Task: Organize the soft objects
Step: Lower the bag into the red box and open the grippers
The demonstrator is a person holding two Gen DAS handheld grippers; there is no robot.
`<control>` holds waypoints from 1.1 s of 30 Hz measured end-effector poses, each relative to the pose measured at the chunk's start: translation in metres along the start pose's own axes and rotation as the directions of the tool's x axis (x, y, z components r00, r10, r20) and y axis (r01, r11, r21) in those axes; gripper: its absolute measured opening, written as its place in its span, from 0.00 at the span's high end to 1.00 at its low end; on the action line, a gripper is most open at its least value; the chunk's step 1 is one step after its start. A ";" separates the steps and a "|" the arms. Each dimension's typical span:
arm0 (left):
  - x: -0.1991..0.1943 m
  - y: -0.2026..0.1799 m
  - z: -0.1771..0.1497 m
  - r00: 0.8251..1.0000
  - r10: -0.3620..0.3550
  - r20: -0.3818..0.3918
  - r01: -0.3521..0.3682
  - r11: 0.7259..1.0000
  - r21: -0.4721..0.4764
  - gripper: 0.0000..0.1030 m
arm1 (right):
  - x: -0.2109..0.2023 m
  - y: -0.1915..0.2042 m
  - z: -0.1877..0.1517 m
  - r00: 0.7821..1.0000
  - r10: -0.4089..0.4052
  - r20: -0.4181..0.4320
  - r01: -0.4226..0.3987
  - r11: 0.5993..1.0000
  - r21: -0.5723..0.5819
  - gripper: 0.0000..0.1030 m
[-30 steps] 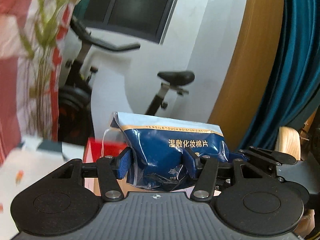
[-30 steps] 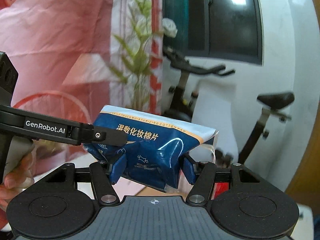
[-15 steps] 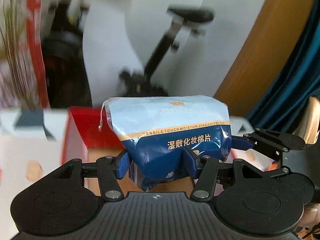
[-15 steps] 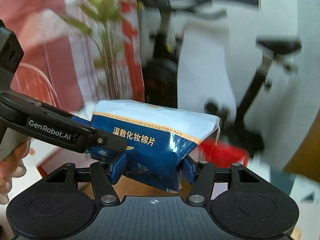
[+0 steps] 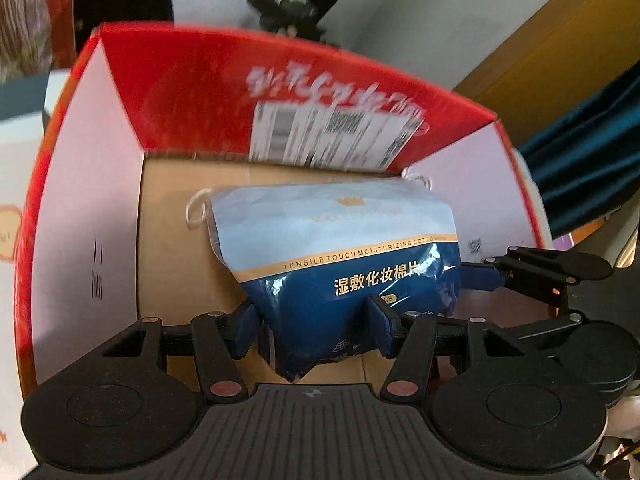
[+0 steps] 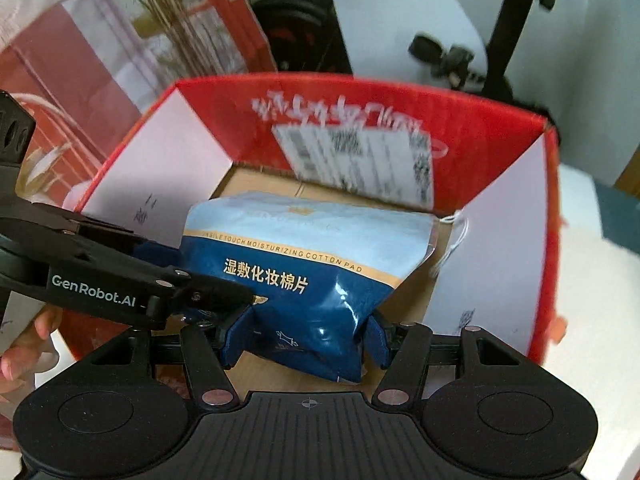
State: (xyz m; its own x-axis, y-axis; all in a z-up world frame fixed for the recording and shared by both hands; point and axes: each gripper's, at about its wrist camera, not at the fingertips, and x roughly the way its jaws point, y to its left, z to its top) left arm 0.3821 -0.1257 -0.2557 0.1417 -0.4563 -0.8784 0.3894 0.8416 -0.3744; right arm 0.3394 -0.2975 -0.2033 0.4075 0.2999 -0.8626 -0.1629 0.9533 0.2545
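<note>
The blue cotton pad pack [image 5: 340, 264] hangs tilted over the open red cardboard box [image 5: 192, 88], its pale top end toward the box's far wall with the shipping label [image 5: 332, 136]. The left gripper [image 5: 316, 330] clamps the pack's lower dark end from both sides. The right gripper [image 6: 304, 340] squeezes the same end beside it. A hand [image 6: 24, 344] shows outside the box's near left corner.
</note>
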 end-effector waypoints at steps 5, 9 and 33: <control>0.001 -0.002 -0.007 0.999 0.019 -0.029 -0.018 1.000 0.025 0.40 | 0.005 0.000 0.000 0.996 0.037 -0.079 -0.034 0.999 0.041 0.46; 0.006 -0.003 -0.009 0.999 0.012 -0.042 -0.010 1.000 0.027 0.38 | 0.007 -0.003 -0.003 0.990 0.046 -0.131 -0.035 0.996 0.084 0.46; -0.076 -0.047 -0.054 0.924 0.140 0.356 -0.220 0.956 0.194 0.50 | -0.068 0.027 -0.023 0.976 -0.061 0.211 0.075 0.995 -0.059 0.62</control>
State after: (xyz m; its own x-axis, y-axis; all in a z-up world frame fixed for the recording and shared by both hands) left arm 0.3037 -0.1151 -0.1870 0.5093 -0.4065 -0.7585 0.5177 0.8488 -0.1073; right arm 0.2867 -0.2927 -0.1475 0.5973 0.2423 -0.7646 -0.1850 0.9692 0.1626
